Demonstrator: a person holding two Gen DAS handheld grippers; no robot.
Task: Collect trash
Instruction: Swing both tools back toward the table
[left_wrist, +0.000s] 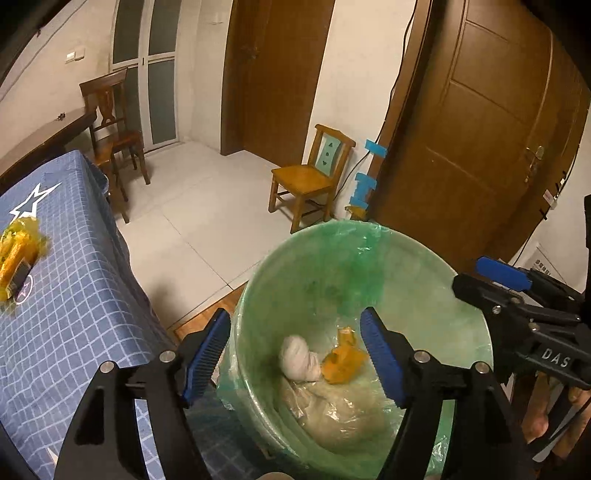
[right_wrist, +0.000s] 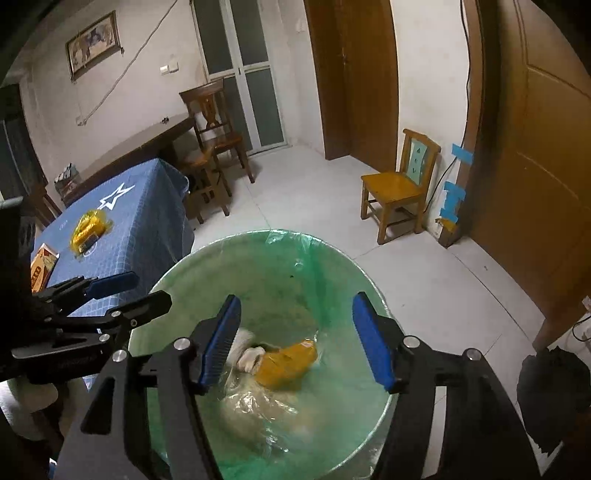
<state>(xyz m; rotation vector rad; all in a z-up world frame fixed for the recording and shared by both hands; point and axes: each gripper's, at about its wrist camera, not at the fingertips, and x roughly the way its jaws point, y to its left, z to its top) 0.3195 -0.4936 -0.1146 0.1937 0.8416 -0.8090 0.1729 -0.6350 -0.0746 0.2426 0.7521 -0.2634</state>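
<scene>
Left wrist view: left gripper (left_wrist: 295, 354) jaws apart and empty above the lined bin (left_wrist: 476, 306); white wad (left_wrist: 297, 363) and orange wrapper (left_wrist: 343, 363) lie inside.

Right wrist view: right gripper (right_wrist: 295, 339) jaws apart, empty. Yellow wrapper (right_wrist: 88, 229) and carton (right_wrist: 42, 266) remain on the tabletop (right_wrist: 147, 221).

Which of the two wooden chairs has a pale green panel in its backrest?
The small light-wood chair against the wall between the doors; the dark chair by the table has an all-brown carved back.
</scene>
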